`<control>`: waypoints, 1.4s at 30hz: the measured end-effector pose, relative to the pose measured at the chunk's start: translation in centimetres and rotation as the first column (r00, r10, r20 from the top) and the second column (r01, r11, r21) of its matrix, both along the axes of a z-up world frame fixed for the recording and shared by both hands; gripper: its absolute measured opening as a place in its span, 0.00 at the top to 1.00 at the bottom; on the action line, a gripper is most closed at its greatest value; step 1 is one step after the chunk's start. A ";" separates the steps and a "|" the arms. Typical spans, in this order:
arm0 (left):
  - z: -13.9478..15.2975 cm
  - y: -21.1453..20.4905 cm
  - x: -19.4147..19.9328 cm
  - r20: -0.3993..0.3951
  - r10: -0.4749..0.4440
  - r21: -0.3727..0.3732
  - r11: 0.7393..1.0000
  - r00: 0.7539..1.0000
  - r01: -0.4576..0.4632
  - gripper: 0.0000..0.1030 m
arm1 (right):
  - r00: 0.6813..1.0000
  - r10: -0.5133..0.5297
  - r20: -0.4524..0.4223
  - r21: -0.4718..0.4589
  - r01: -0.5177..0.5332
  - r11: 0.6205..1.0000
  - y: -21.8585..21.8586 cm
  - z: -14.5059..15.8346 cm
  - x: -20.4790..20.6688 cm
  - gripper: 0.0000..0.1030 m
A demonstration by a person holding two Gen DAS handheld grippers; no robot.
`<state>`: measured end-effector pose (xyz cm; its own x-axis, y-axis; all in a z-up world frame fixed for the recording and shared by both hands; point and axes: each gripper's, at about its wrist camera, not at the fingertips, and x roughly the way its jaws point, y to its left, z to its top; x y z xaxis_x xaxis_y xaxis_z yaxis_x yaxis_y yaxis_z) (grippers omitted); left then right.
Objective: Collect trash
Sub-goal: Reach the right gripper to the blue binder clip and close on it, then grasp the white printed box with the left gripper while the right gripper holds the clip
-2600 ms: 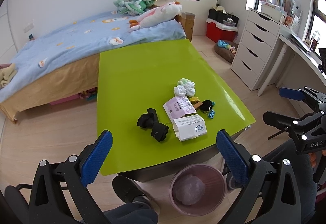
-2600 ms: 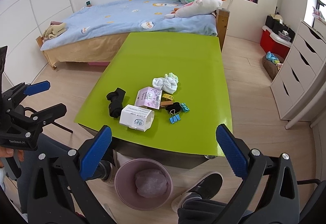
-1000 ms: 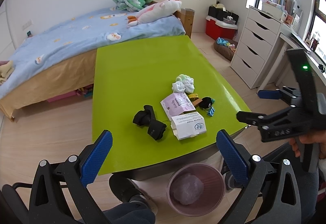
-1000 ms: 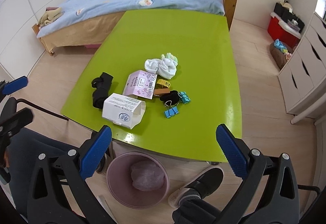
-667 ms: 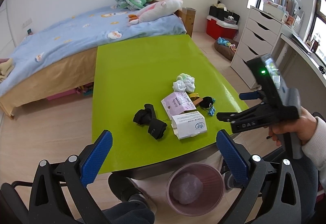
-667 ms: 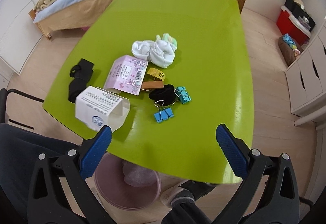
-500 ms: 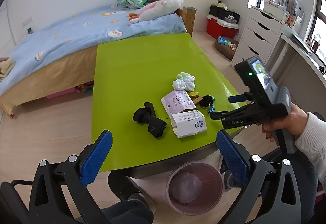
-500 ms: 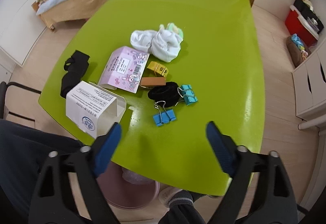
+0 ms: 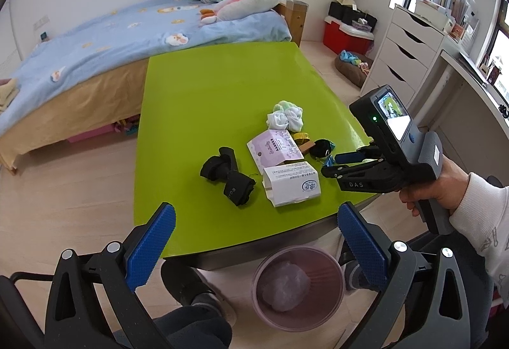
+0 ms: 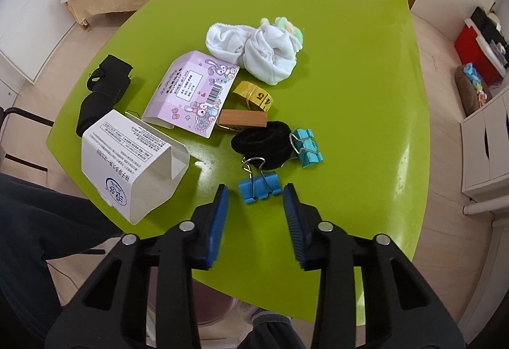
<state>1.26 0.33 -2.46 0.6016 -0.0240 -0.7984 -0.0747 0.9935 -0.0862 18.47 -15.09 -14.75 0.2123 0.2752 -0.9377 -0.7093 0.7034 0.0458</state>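
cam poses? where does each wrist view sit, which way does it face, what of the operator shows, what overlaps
Left wrist: behind the left hand-held gripper, off the near edge of the green table, facing the bed; shows the right hand, legs, bin.
Right wrist: behind the right hand-held gripper, angled down over the blue binder clip; legs at the bottom.
Shared: table, white carton, pink box.

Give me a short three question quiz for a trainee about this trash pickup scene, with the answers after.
1. True or false: the right gripper is shut on the white carton.
2. What lies nearest the right gripper's fingers?
3. Where is the pink bin: A on the table, B on the floor by the table's near edge, C on the bed?

Key: 1 false, it is open and holds nothing. 2 a blue binder clip. 3 B.
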 end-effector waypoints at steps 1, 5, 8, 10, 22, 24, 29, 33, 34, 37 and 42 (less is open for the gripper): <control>-0.1 0.1 0.1 -0.002 0.000 -0.003 1.000 1.000 0.000 0.05 | 1.000 -0.004 0.006 0.000 0.004 1.000 -0.1 0.0 -0.1 0.75; -0.5 -0.2 0.6 -0.011 -0.003 -0.015 1.000 1.000 0.002 0.05 | 1.000 -0.013 0.022 0.015 0.013 1.000 -0.6 0.5 -0.2 0.75; -0.6 -0.5 1.2 -0.015 -0.009 -0.021 1.000 1.000 0.008 0.05 | 0.999 -0.026 0.035 0.033 0.024 0.999 -1.1 1.4 -0.7 0.76; -0.8 -0.8 1.6 -0.018 -0.011 -0.024 1.000 1.000 0.011 0.05 | 0.998 -0.042 0.038 0.055 0.040 0.998 -1.9 2.1 -1.0 0.76; -3.5 -3.6 6.4 -0.095 -0.029 -0.031 0.999 0.995 0.026 0.05 | 0.990 -0.140 0.029 0.109 0.136 0.985 -4.7 4.3 -2.0 0.76; -4.6 -4.0 7.4 -0.129 -0.018 -0.030 0.999 0.991 0.014 0.05 | 0.988 -0.151 0.028 0.110 0.147 0.983 -5.2 4.3 -2.1 0.76; -6.7 -4.1 9.2 -0.195 0.022 -0.013 1.000 0.981 -0.025 0.05 | 0.986 -0.164 0.032 0.117 0.160 0.980 -6.1 4.5 -2.6 0.76; -8.3 -4.1 10.2 -0.245 0.056 0.010 0.998 0.968 -0.056 0.05 | 0.984 -0.173 0.034 0.121 0.168 0.978 -6.6 4.7 -2.7 0.76; -8.6 -4.0 10.3 -0.255 0.068 0.018 0.998 0.965 -0.065 0.05 | 0.984 -0.175 0.034 0.121 0.169 0.978 -6.7 4.7 -2.7 0.76; -8.9 -4.0 10.6 -0.259 0.081 0.027 0.997 0.963 -0.076 0.15 | 0.984 -0.177 0.034 0.120 0.172 0.978 -6.8 4.8 -2.8 0.76; -8.3 -4.5 10.6 -0.239 0.034 -0.005 0.999 0.970 -0.037 0.36 | 0.983 -0.178 0.037 0.124 0.173 0.977 -6.9 4.9 -2.8 0.76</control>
<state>11.89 -4.21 -10.75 0.3944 -0.0139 -0.9188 -0.1294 0.9891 -0.0705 15.64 -21.96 -9.89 0.3111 0.3390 -0.8878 -0.5787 0.8086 0.1060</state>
